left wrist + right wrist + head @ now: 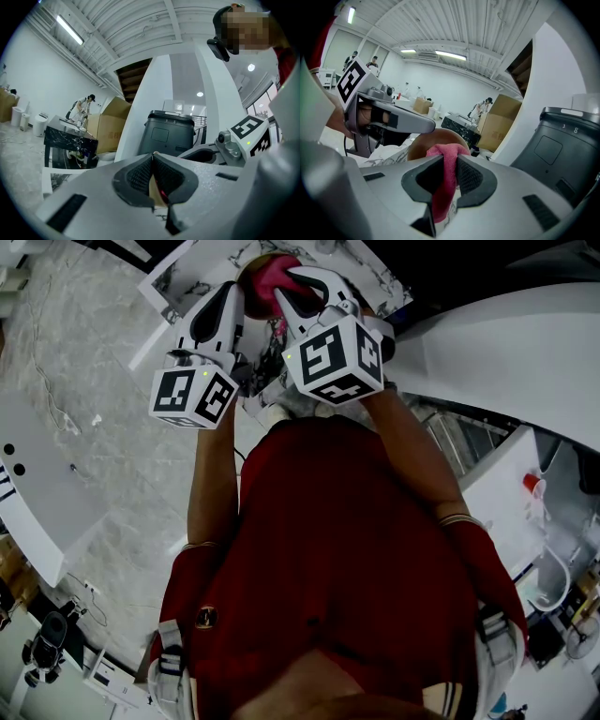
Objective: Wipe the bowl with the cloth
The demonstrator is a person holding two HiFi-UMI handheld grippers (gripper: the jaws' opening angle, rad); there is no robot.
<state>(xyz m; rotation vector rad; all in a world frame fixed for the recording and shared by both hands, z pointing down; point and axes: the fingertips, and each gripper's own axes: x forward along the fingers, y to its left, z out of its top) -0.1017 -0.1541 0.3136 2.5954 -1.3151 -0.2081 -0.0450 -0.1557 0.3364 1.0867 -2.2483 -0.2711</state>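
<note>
The left gripper (153,161) has its jaws pressed together on a thin tan edge, which looks like the rim of the bowl (423,146). A speck of pink shows beside that edge. The right gripper (449,161) is clamped on the cloth (446,185), a pink fold that runs between the pads and hangs out at 6 o'clock. At 12 o'clock of those jaws the cloth bunches against the brown bowl and seems to touch it, though I cannot tell whether it touches rim or inner wall.

In the right gripper view the left gripper comes in from 9 o'clock, with its tip at the bowl's near side. In the head view both grippers are raised at 12 o'clock, converging on the bowl and cloth above a marbled table (192,277). Farther out in the left gripper view, a black bin (171,133) stands at 12 o'clock and a box (110,124) at 10 o'clock.

I judge the wiping to be under way, with one gripper steadying the bowl and the other working the cloth. The next move calls for sweeping the cloth round the bowl's surface with steady pressure. The rim grip must stay firm, since a thin edge could slip or twist under the push.
</note>
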